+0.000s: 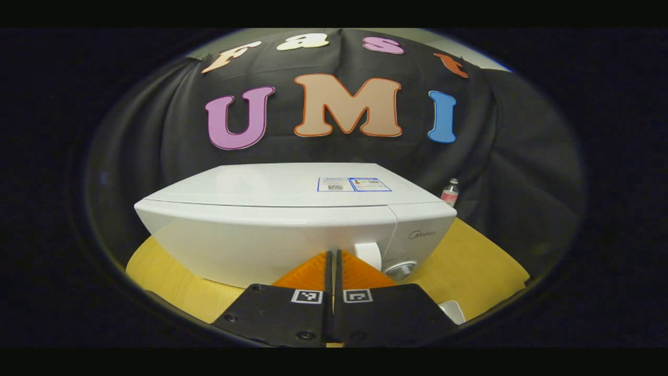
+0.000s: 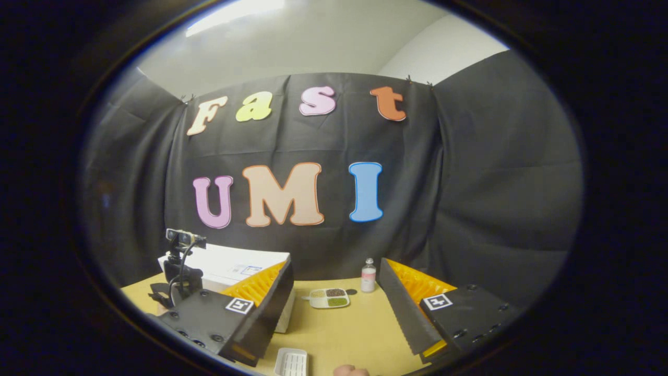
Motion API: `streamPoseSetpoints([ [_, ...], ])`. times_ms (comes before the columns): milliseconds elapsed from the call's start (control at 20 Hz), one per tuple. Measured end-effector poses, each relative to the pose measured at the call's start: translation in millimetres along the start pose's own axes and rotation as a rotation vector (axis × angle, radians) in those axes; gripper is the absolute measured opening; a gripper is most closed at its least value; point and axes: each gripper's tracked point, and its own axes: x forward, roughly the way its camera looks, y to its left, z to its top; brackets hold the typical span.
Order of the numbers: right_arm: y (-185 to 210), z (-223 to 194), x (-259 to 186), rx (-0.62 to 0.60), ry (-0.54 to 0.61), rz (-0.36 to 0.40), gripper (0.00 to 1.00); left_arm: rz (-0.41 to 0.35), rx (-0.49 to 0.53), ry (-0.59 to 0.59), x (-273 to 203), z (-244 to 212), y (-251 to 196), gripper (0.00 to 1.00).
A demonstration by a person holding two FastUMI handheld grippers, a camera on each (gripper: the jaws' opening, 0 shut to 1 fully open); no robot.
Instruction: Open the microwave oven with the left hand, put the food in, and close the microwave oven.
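Note:
The white microwave (image 1: 271, 230) stands on the yellow table with its door closed. Its handle (image 1: 368, 254) and a dial (image 1: 401, 270) sit at the right of its front. My left gripper (image 1: 334, 256) is shut with nothing in it, its tips close to the door just left of the handle. In the right gripper view the food, a small compartment tray (image 2: 329, 297), lies on the table ahead. My right gripper (image 2: 335, 262) is open and empty, a little short of the food. The microwave (image 2: 235, 265) is at the left, and the left gripper (image 2: 177, 282) is in front of it.
A small bottle (image 2: 368, 275) stands near the black cloth wall, just right of the food; it also shows right of the microwave (image 1: 450, 192). A white ridged tray (image 2: 291, 361) lies at the table's near edge. A bit of a hand (image 2: 350, 371) shows at the bottom.

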Motion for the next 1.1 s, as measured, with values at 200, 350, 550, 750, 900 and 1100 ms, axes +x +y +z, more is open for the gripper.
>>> streamPoseSetpoints([
  [200,6,5,-1,0.01,-0.011,0.001,0.95,-0.034,-0.004,-0.019,-22,4,-8,0.0],
  [350,10,7,-2,0.014,-0.017,0.001,0.94,-0.04,0.036,-0.073,-58,17,-2,0.0],
  [550,21,7,-3,0.03,-0.022,0.007,0.94,-0.028,0.071,-0.207,-115,68,17,0.0],
  [750,37,13,-5,0.03,-0.041,0.022,0.94,0.002,0.048,-0.333,-171,128,43,0.0],
  [900,47,18,-6,0.034,-0.053,0.027,0.94,0.017,0.047,-0.403,-202,156,55,0.0],
  [1100,58,31,-13,0.035,-0.08,0.033,0.94,0.051,0.063,-0.461,-242,171,63,0.03],
])
